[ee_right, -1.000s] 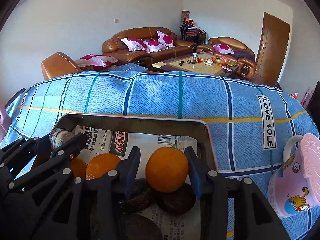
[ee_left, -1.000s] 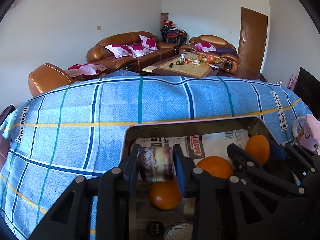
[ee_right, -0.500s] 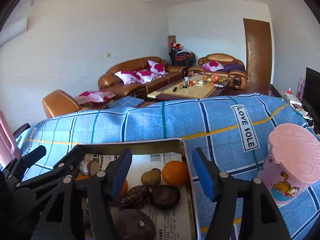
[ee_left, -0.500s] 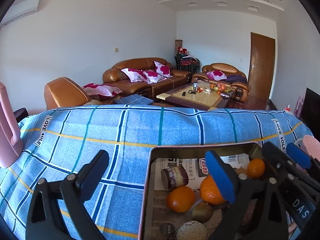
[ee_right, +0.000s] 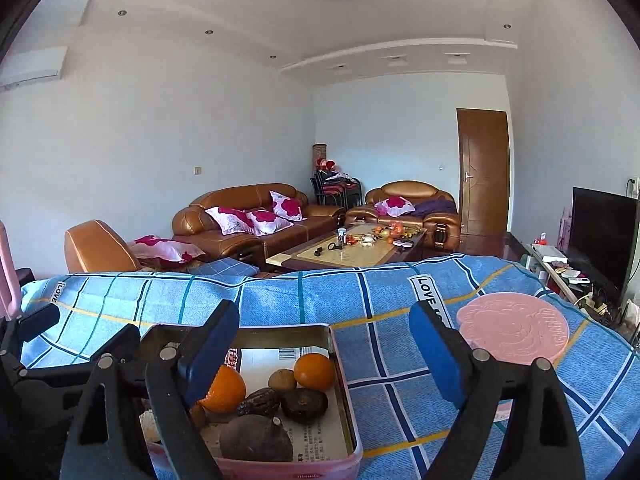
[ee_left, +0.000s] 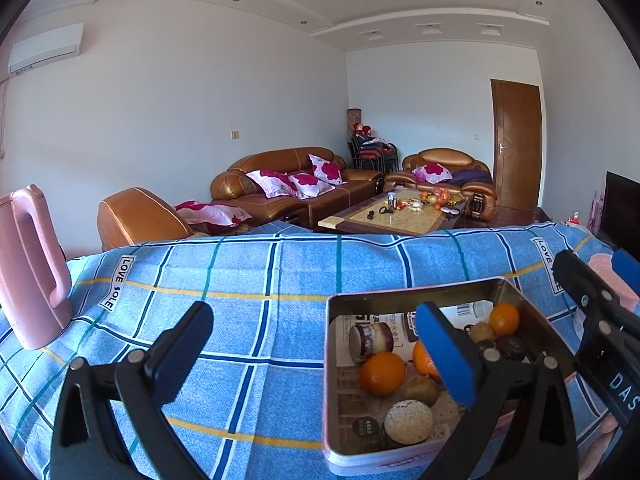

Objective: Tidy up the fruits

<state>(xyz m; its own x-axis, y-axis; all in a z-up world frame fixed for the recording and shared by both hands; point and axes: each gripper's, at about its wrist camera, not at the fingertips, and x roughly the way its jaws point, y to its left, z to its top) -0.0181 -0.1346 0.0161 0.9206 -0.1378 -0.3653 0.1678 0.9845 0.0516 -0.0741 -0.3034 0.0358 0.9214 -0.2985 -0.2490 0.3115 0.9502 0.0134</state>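
Both grippers hang above a desk covered with a blue checked cloth, and both have their fingers spread wide apart with nothing between them. The left gripper sits over the cloth and the left edge of a pink-walled metal tin; its left finger is over bare cloth, while its blue-padded right finger crosses in front of the tin's contents. The right gripper is over the tin's right half, its left finger above the fruit and its right finger above the cloth just beside a pink lidded cup. The fruit lies inside the tin on printed paper: in the left wrist view one orange sits near the middle, a second orange is partly hidden behind the blue pad, and a third orange lies in the far right corner. A brownish round fruit touches the middle orange, a pale speckled ball lies nearest the camera, and a short banded jar lies on its side at the far left. In the right wrist view several dark wrinkled fruits are clustered near the front. A pink kettle stands on the cloth at the far left, well apart from the tin.
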